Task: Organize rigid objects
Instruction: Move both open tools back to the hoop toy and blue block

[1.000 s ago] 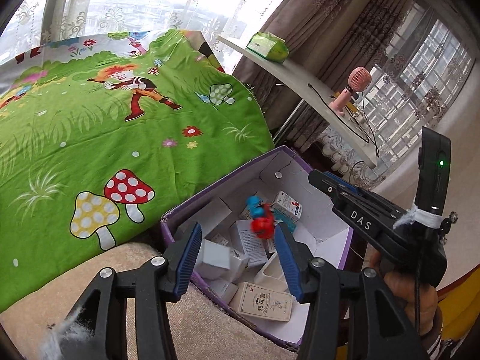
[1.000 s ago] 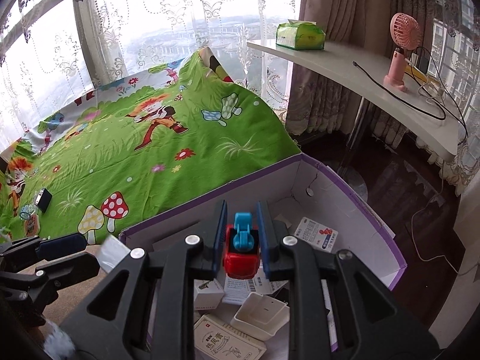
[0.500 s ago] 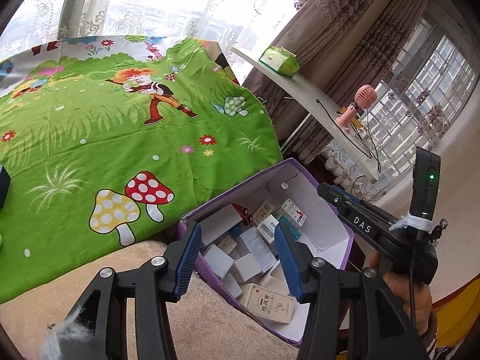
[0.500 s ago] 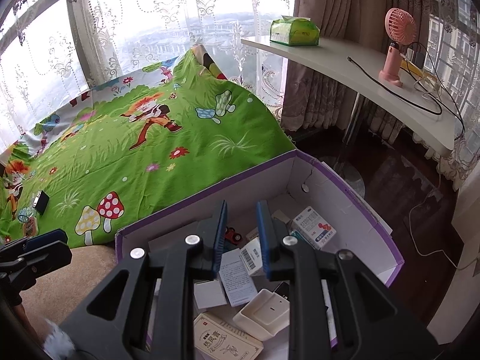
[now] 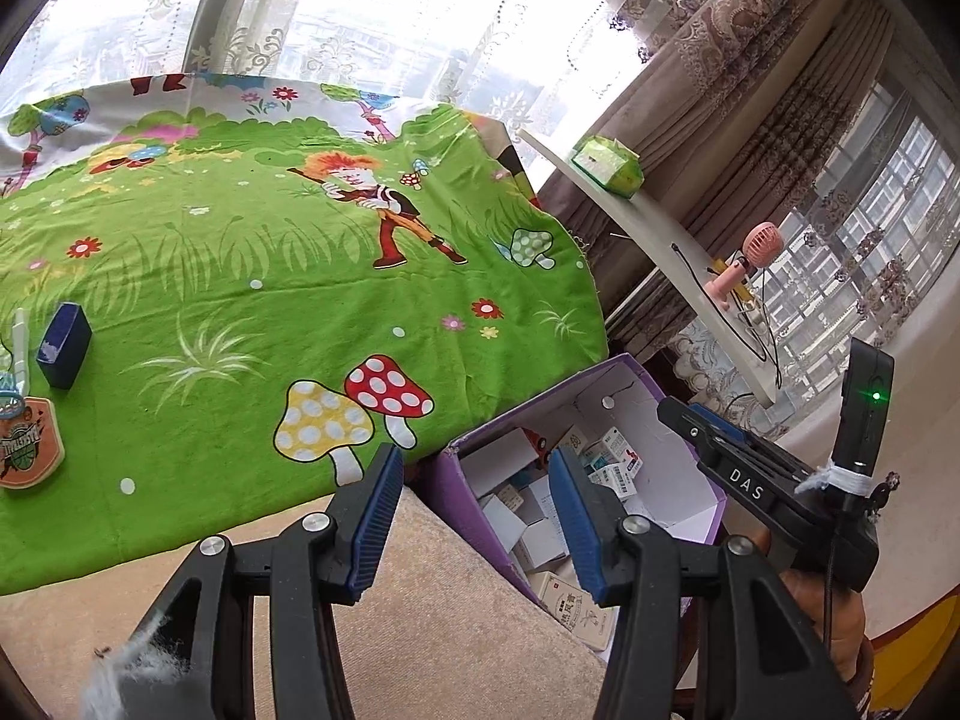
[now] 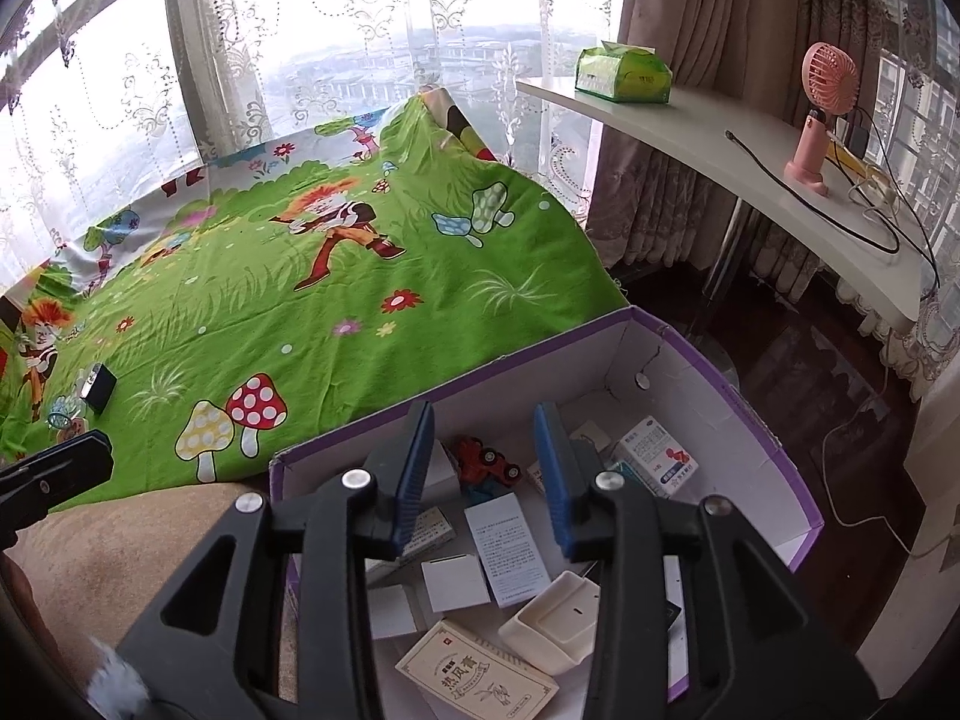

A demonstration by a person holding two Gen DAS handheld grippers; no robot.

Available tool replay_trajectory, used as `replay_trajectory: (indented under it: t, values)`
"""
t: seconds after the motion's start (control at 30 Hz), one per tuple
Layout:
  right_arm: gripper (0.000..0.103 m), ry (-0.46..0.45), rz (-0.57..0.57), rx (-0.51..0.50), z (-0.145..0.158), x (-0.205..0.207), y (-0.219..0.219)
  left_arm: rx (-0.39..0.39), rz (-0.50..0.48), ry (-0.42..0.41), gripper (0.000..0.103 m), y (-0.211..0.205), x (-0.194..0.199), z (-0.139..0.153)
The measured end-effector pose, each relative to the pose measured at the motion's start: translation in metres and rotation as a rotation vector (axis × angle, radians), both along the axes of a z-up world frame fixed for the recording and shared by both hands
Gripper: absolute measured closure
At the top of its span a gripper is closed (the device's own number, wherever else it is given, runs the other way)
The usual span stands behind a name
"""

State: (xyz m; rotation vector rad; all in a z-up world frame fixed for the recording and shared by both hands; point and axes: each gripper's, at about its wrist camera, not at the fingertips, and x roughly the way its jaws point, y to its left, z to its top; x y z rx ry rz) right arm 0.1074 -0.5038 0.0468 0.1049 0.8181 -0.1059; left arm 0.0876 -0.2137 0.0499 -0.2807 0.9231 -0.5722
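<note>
A purple cardboard box (image 6: pixel 708 363) with white inner walls stands beside the bed and holds several small cartons. A red and blue toy car (image 6: pixel 487 467) lies on its side among them. My right gripper (image 6: pixel 485 474) is open and empty above the box. The box also shows in the left wrist view (image 5: pixel 696 483). My left gripper (image 5: pixel 474 513) is open and empty over the beige edge by the box's near corner. A dark blue small box (image 5: pixel 63 345) and an orange badge (image 5: pixel 24 450) lie on the green cartoon sheet (image 5: pixel 270 300) at far left.
A white curved shelf (image 6: pixel 750 144) at right carries a green tissue pack (image 6: pixel 624 72), a pink fan (image 6: pixel 822 114) and cables. Curtains and windows stand behind. A beige cushion edge (image 5: pixel 432 630) lies under my left gripper.
My right gripper let go of the red and blue toy car, which now lies in the box, and its jaws opened wider. My left gripper swung left, bringing more of the sheet into view.
</note>
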Motion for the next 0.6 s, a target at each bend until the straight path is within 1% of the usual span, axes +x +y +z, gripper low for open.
replay_trajectory:
  t: [0.07, 0.17, 0.27, 0.4, 0.6]
  values:
    - [0.061, -0.001, 0.009, -0.001, 0.000, 0.000, 0.005, -0.003, 0.014, 0.001, 0.051, 0.008, -0.001, 0.000]
    - [0.056, 0.001, 0.021, 0.000, 0.000, 0.001, 0.012, -0.009, 0.035, 0.003, 0.051, 0.020, -0.003, -0.001]
    - [0.054, 0.003, 0.046, -0.002, 0.000, 0.002, 0.021, -0.009, 0.057, 0.010, 0.051, 0.033, -0.003, -0.002]
    - [0.048, 0.006, 0.079, 0.004, -0.001, 0.002, 0.035, -0.004, 0.090, 0.015, 0.051, 0.052, -0.005, -0.003]
    - [0.040, 0.021, 0.163, 0.003, -0.004, 0.001, 0.068, 0.009, 0.196, 0.039, 0.051, 0.101, -0.012, -0.007]
